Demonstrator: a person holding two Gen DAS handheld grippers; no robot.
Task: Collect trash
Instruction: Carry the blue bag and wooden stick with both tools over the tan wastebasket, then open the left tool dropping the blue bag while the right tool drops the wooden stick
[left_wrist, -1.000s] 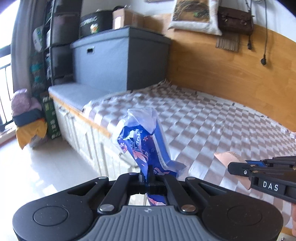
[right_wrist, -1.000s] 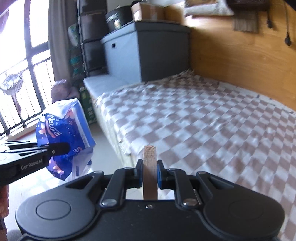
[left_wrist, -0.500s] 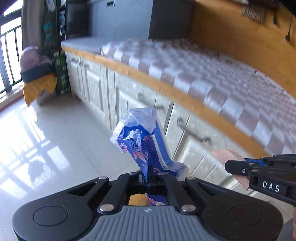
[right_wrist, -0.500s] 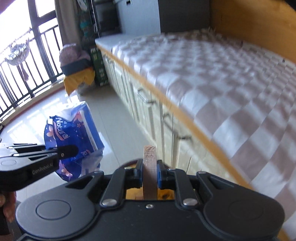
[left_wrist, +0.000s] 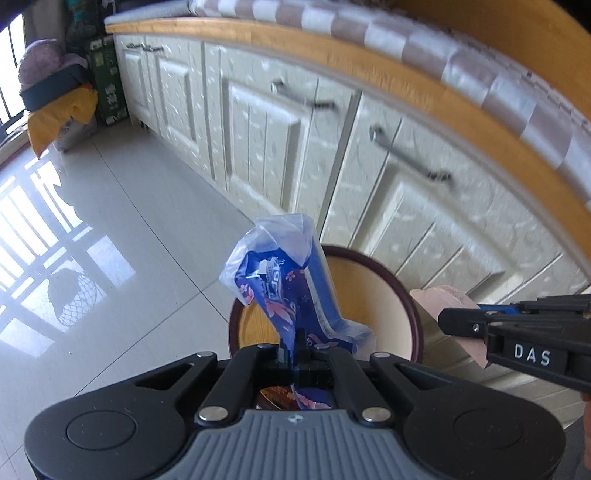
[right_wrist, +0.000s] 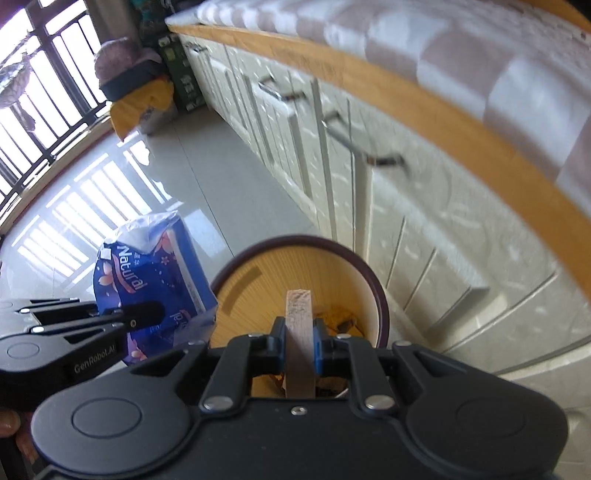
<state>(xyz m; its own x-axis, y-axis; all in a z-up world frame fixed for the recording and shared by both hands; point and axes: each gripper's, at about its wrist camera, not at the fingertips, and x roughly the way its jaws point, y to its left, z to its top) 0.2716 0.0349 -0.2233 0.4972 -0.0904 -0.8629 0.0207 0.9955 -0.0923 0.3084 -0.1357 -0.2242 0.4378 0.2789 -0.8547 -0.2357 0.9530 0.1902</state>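
Observation:
My left gripper (left_wrist: 293, 350) is shut on a crumpled blue plastic wrapper (left_wrist: 288, 291), printed "Natural"; it also shows in the right wrist view (right_wrist: 147, 277). My right gripper (right_wrist: 299, 339) is shut on a flat pinkish-brown piece of card (right_wrist: 299, 325), seen side-on in the left wrist view (left_wrist: 447, 306). Both are held just above a round wooden bin (left_wrist: 369, 295) with a dark rim (right_wrist: 376, 291) on the floor. Some trash (right_wrist: 340, 321) lies inside it.
Cream cabinet drawers (left_wrist: 280, 140) with metal handles stand right behind the bin, under a wooden-edged platform with a checked mat (right_wrist: 461, 66). Glossy tiled floor (left_wrist: 92, 229) lies to the left. Bags (left_wrist: 55, 107) sit by the balcony railing (right_wrist: 44, 85).
Both grippers have swung down from over the checked mat to the floor beside the cabinets. The bin has come into view under them. Both still hold their items.

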